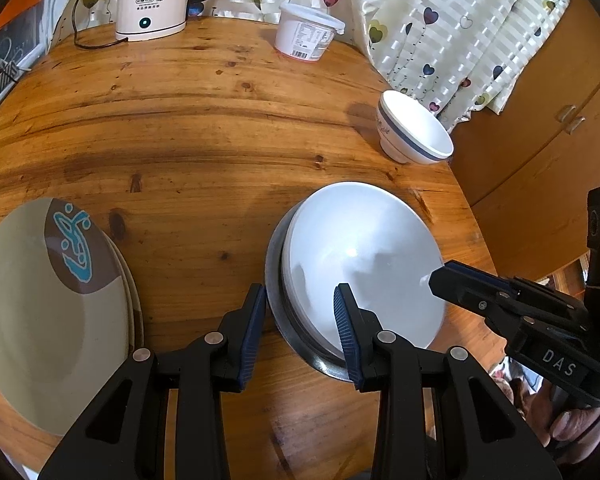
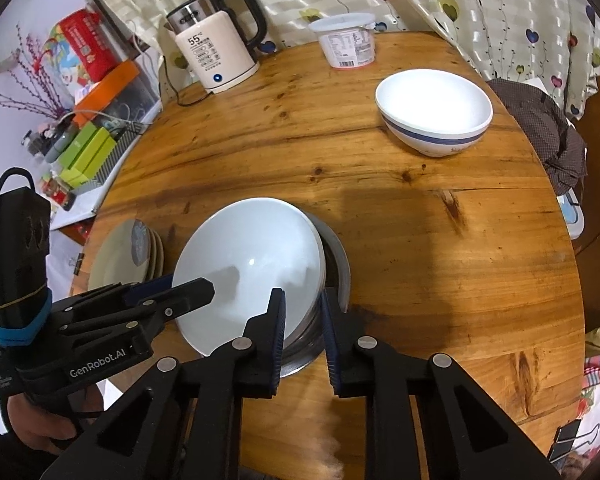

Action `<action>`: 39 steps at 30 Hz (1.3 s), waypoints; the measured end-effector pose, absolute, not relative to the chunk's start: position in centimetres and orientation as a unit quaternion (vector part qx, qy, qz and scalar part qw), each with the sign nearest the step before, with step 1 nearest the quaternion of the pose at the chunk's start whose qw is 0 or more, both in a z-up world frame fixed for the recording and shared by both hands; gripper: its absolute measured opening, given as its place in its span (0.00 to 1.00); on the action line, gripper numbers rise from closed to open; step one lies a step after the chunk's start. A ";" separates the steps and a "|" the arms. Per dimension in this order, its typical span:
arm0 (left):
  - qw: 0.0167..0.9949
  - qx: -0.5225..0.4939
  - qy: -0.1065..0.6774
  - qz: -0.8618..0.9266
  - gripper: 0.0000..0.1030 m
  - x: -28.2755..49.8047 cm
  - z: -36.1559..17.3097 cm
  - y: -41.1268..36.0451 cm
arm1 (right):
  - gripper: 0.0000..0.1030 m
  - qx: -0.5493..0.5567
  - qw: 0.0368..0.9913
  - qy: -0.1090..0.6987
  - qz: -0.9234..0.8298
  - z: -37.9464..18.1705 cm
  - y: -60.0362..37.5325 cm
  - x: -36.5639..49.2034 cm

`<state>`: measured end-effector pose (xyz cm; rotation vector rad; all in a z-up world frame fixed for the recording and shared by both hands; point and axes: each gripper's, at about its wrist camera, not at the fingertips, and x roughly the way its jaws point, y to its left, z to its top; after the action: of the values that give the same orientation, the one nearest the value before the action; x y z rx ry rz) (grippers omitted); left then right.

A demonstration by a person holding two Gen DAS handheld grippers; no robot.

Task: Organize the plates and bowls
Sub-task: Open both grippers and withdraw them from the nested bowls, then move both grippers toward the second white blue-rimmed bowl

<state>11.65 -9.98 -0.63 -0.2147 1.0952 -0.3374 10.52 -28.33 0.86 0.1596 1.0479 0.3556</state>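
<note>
A stack of white bowls [image 1: 364, 248] sits nested in a metal bowl [image 1: 276, 292] on the round wooden table [image 1: 180, 140]. My left gripper [image 1: 300, 312] straddles the stack's near-left rim, one finger outside the metal bowl and one inside the top white bowl, shut on the rim. My right gripper [image 2: 303, 320] clamps the opposite rim of the white bowls [image 2: 248, 264] and metal bowl [image 2: 336, 264] in the same way. A white bowl with a blue band [image 2: 434, 108] stands alone farther back. Beige plates with a brown and blue pattern [image 1: 40, 300] lie stacked to the left.
An electric kettle [image 2: 216, 56] with its cord and a white plastic tub [image 2: 346, 44] stand at the table's far edge by the heart-print curtain. Boxes and clutter fill a shelf [image 2: 88, 152] to the left. A wooden cabinet [image 1: 540, 140] is on the right.
</note>
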 end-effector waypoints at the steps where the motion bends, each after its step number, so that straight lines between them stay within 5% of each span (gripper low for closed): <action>1: 0.835 -0.101 0.517 -0.158 0.35 11.6 -0.6 -10.0 | 0.18 0.077 0.848 0.497 0.168 0.9 -28.4 10.5; 18: 0.861 -0.084 0.474 -0.166 0.37 11.9 2.8 -9.5 | 0.29 0.107 0.870 0.459 0.145 3.3 -31.9 10.4; 39: 0.856 -0.062 0.469 -0.208 0.37 15.1 5.4 -13.4 | 0.31 0.121 0.883 0.442 0.104 4.6 -36.2 12.4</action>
<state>15.09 -13.38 5.37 -0.1294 0.9864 -0.4363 12.45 -36.21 4.55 0.2524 0.9193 0.2164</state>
